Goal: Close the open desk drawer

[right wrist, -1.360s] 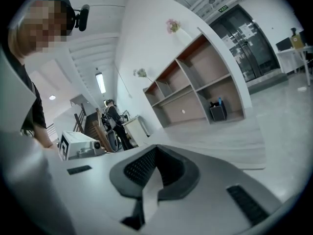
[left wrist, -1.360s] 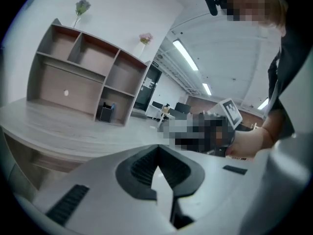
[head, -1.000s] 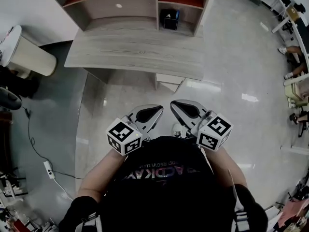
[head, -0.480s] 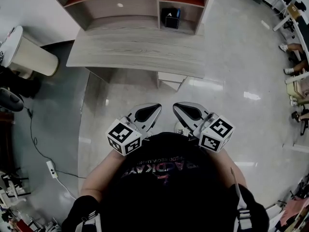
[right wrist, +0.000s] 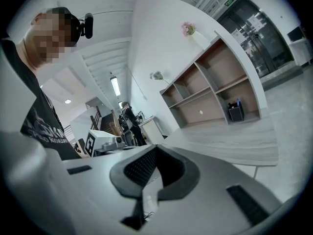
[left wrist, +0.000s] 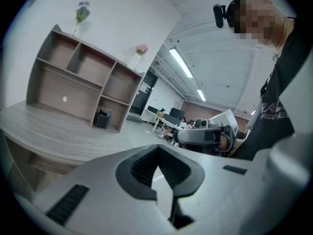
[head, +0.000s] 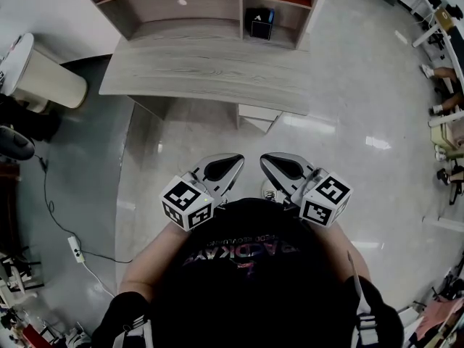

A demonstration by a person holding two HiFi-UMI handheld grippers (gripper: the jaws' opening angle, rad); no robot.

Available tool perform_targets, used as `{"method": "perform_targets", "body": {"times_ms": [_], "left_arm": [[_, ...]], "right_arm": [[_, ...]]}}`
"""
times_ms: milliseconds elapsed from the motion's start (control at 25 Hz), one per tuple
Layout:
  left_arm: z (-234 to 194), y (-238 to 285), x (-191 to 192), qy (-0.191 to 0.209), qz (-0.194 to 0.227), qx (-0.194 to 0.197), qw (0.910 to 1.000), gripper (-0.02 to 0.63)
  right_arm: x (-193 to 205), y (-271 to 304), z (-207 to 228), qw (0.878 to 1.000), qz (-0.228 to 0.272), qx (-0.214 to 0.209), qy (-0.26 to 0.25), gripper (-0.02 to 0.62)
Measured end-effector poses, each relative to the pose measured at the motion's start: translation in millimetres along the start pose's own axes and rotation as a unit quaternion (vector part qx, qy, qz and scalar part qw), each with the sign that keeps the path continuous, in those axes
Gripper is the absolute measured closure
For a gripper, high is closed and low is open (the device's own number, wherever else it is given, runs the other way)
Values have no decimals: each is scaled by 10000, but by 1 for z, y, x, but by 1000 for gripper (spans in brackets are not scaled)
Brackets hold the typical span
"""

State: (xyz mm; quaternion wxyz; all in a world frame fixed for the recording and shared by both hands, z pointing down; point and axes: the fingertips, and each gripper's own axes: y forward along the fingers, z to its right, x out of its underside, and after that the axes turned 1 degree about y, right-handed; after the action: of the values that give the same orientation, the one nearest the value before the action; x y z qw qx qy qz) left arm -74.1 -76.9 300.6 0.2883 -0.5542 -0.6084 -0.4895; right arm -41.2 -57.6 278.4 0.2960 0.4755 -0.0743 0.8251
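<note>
Pale drawer (head: 258,115) seemingly ajar | well ahead of left claw (head: 233,164), right claw (head: 268,161) | both clenched, empty

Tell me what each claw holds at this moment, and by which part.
Nothing is held. The white left claw and the white right claw are both shut and empty, apart from the pale grey wooden desk.

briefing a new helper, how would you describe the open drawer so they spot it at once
Find the grey wood-grain desk with the shelf unit on top. Under its near edge, right of centre, a pale drawer juts out. Nothing else sticks out past the desktop.
</note>
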Motion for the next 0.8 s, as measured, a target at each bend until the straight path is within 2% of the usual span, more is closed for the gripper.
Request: {"method": "perform_targets", "body": {"times_ms": [800], "left_arm": [[7,-2,-1,74,47,-4,10000,594]], "right_arm": [[1,-3,-6,10000,-50,-44,-72,578]]}}
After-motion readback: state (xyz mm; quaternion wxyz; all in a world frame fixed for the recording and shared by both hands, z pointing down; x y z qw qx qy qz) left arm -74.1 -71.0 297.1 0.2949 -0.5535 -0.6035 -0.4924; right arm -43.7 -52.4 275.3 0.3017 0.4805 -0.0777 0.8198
